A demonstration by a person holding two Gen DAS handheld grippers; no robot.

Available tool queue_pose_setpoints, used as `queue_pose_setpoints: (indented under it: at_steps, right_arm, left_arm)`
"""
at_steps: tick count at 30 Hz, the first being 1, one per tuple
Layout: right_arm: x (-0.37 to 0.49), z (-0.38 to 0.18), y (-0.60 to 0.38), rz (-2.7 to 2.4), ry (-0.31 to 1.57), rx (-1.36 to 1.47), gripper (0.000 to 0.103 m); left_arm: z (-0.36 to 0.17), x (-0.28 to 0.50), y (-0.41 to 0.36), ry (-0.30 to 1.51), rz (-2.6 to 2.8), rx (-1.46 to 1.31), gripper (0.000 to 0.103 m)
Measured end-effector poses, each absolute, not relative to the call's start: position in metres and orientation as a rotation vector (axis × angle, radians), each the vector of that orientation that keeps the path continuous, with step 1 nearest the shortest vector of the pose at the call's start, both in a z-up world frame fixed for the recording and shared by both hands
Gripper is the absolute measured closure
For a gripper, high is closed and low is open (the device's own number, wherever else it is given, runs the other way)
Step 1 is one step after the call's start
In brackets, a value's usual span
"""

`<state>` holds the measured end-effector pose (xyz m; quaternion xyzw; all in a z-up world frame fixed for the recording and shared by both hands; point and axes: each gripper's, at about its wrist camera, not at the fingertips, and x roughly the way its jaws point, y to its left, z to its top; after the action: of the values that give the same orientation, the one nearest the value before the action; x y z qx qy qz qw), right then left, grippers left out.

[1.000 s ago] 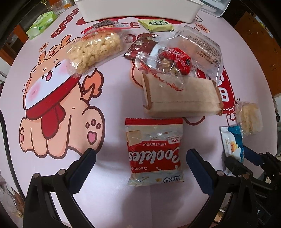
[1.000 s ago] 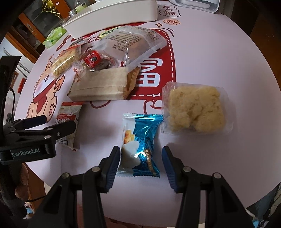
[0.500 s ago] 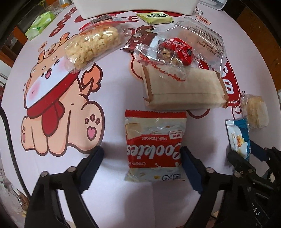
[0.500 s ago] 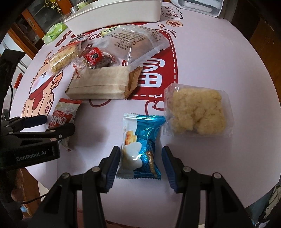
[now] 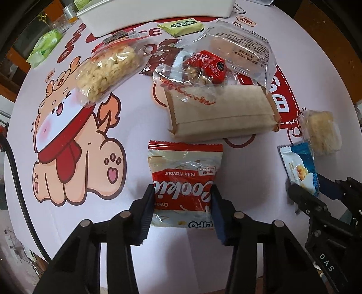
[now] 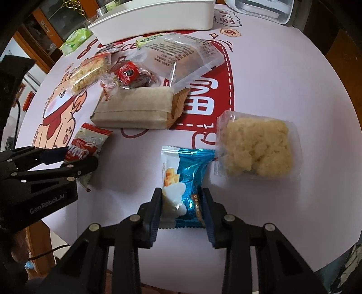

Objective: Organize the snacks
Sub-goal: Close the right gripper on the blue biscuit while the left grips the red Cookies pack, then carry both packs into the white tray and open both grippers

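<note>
Both my claws have closed in: the left claw (image 5: 182, 203) pinches the cookie packet (image 5: 184, 181), the right claw (image 6: 182, 203) the blue wrapper (image 6: 184, 192). Every snack remains on the surface (image 6: 282, 79); the white bin (image 6: 158, 20) waits.

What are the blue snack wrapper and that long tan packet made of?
The blue snack wrapper looks like metallised plastic film: glossy, with crinkled bright reflections and a crimped end seam. The tan packet seems to be matte kraft paper, or paper-look film: dull and fibrous-looking, with a folded seam and zigzag-cut ends.
</note>
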<state>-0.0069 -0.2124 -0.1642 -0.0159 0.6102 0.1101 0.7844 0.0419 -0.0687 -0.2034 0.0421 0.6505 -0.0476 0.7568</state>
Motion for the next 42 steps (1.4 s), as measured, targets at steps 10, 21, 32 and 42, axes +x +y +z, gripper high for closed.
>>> queue_pose_setpoints:
  at_steps: [10,21,32,42]
  right_arm:
    - [-0.004,-0.141,-0.210,0.287,1.253,-0.056,0.070]
    - [0.024,-0.094,-0.205,0.337,1.172,-0.058,0.070]
    - [0.084,0.010,-0.188,0.375,0.932,-0.123,0.070]
    - [0.166,0.096,-0.179,0.336,0.777,-0.129,0.069]
  left_arm:
    - [-0.170,0.036,-0.050,1.372,-0.089,0.074,0.058]
    - [-0.107,0.059,-0.039,1.259,-0.087,0.023,0.058]
    - [-0.002,0.111,-0.013,1.050,-0.053,0.014,0.058]
    - [0.071,0.189,0.005,0.916,-0.042,0.049,0.058]
